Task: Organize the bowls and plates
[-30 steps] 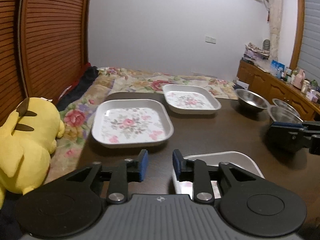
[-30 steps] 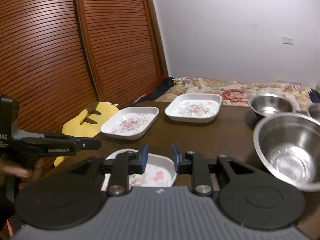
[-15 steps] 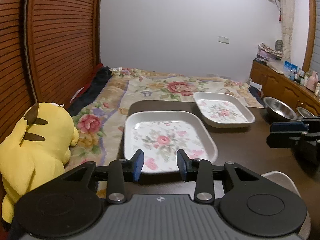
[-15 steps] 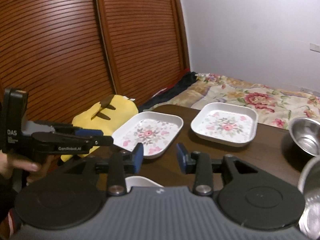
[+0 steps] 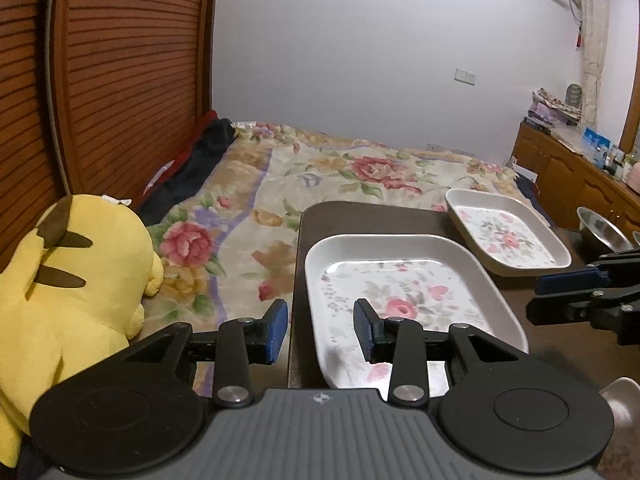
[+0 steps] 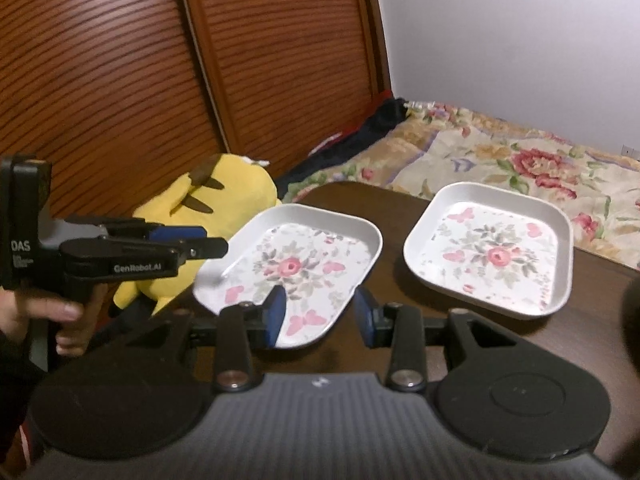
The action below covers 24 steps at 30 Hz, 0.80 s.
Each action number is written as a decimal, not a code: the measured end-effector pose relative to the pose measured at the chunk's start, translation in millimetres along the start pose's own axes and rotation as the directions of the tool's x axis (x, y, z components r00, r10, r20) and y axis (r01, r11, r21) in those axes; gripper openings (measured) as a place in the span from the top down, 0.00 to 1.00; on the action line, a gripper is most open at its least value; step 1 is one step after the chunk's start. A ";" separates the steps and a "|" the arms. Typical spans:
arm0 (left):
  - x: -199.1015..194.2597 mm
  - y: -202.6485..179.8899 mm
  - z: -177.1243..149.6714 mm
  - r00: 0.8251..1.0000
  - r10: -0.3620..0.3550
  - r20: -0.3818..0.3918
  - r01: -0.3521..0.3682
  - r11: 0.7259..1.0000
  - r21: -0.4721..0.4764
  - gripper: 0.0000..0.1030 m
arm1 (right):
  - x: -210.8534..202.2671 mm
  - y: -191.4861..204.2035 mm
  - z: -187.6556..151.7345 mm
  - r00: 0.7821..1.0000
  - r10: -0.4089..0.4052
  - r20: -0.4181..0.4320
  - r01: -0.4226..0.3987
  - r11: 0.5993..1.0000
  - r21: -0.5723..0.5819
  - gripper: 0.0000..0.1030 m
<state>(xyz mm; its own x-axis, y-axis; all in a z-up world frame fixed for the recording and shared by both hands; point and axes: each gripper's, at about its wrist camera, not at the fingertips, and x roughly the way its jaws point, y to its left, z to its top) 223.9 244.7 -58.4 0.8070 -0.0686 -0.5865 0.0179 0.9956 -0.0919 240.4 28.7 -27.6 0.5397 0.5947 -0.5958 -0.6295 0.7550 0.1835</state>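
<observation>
Two white square plates with pink flower prints lie on the dark wooden table [image 5: 360, 216]. My left gripper [image 5: 320, 332] is open, and the left rim of the near plate [image 5: 400, 300] shows in its gap without the pads touching it. My right gripper [image 6: 320, 316] is open too, over the same plate's [image 6: 296, 268] near right corner. The far plate [image 5: 504, 240] [image 6: 496, 256] lies to the right of it. From the side, the left gripper [image 6: 214, 241] is held by a hand, and the right gripper [image 5: 536, 298] reaches in from the right.
A yellow plush toy [image 5: 72, 300] [image 6: 224, 196] sits left of the table on a flowered bedspread [image 5: 320, 172]. A steel bowl [image 5: 600, 232] stands at the far right. A pale rim [image 5: 622, 394] shows at the bottom right. Slatted wooden doors [image 5: 120, 80] close the left side.
Both grippers have moved left along the table to the near flowered plate, and their jaws stand a little wider. The third plate and the steel bowls have slid out to the right.
</observation>
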 end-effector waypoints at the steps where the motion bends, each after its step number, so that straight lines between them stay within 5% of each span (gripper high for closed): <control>1: 3.4 1.9 -0.4 1.000 -0.003 -0.004 0.003 1.000 -0.001 0.62 | 5.1 -0.4 0.5 1.000 -0.003 -0.009 0.003 1.000 0.002 0.62; 14: 15.4 11.1 -3.6 0.998 -0.068 -0.017 0.068 0.998 -0.017 0.71 | 38.2 -10.5 5.2 0.997 -0.012 -0.081 0.016 0.999 0.051 0.63; 24: 14.4 8.2 -7.0 0.997 -0.069 -0.023 0.068 0.997 -0.021 0.76 | 48.2 -12.5 1.9 0.994 -0.026 -0.104 0.033 0.998 0.061 0.75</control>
<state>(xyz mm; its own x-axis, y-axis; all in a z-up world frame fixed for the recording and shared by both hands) 231.5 251.5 -73.3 0.7904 -0.1384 -0.5968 0.0603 0.9870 -0.1490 275.3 48.4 -57.1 0.4949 0.5426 -0.6787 -0.5764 0.7895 0.2109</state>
